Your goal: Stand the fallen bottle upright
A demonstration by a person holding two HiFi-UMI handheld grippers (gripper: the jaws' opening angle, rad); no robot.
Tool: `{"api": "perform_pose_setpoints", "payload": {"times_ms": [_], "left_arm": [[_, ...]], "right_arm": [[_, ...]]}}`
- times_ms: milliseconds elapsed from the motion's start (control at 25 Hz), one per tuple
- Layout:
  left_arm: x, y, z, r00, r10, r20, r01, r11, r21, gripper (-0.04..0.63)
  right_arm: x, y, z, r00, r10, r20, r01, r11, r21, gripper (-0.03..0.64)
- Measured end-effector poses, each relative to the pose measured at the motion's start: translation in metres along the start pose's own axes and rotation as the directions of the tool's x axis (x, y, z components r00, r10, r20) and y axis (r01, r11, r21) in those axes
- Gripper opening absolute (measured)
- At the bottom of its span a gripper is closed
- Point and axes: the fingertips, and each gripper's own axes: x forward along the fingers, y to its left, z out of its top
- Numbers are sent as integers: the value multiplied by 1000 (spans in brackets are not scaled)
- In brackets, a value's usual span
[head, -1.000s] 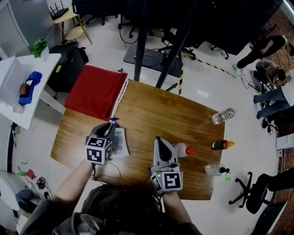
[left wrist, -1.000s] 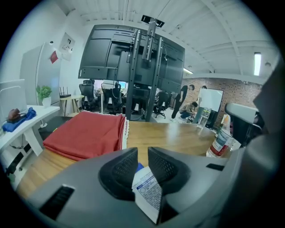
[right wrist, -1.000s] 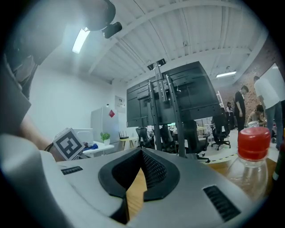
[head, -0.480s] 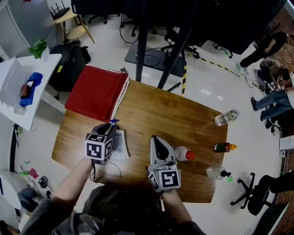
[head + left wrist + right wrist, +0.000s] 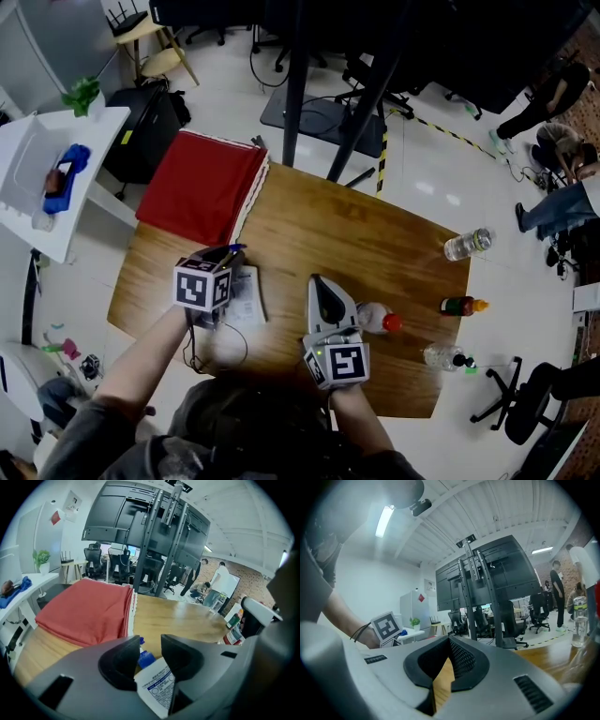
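A white bottle with a blue cap [image 5: 242, 292] lies tilted on the wooden table [image 5: 337, 234], cap pointing away from me. My left gripper [image 5: 223, 258] sits over it. Its jaws are opening, with the labelled body [image 5: 157, 686] and the blue cap [image 5: 146, 658] between them and a gap showing on the left side. My right gripper [image 5: 320, 282] rests shut and empty near the front edge. A white bottle with a red cap [image 5: 374, 317] lies on its side just right of it. In the right gripper view the right gripper [image 5: 450, 641] has its tips together.
A folded red cloth [image 5: 202, 183] covers the table's far left corner. Along the right edge lie a clear bottle [image 5: 467, 244], a red sauce bottle [image 5: 459, 306] and a clear bottle with a black cap [image 5: 441, 356]. Office chairs and a black stand surround the table.
The left gripper has shifted a little and sunk over the blue-capped bottle. The right gripper has edged slightly towards me; the red-capped bottle has not moved.
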Motion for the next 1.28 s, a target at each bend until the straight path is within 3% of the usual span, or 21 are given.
{"api": "perform_pose_setpoints", "payload": {"times_ms": [160,320,480,680,760,1000,1280], "left_arm": [[4,3,-7,999,0,-54,-1,1000,-26,178],[6,6,-8,994,-24,-107,15,997,-78,238],[9,7,-10,987,-31,-160,16,995,-95,238],[18,2,-21,962,-89,-259,55,989,-135,266],[23,-1,-26,950,-110,-291,70,987,-145,308],[30,-1,-30,943,-99,-319,58,989,-134,311],[39,4,-32,930,-118,-347,40,974,-222,311]], "right_arm": [[1,3,-2,1000,5,-3,-5,1000,9,0],[2,6,1,1000,11,1,-11,1000,8,0],[-1,6,0,1000,10,2,-10,1000,10,0],[-2,6,1,1000,8,3,-8,1000,13,0],[-2,5,1,1000,7,4,-7,1000,13,0],[-2,6,0,1000,3,1,-3,1000,17,-1],[1,5,-2,1000,2,-7,-2,1000,28,0]]}}
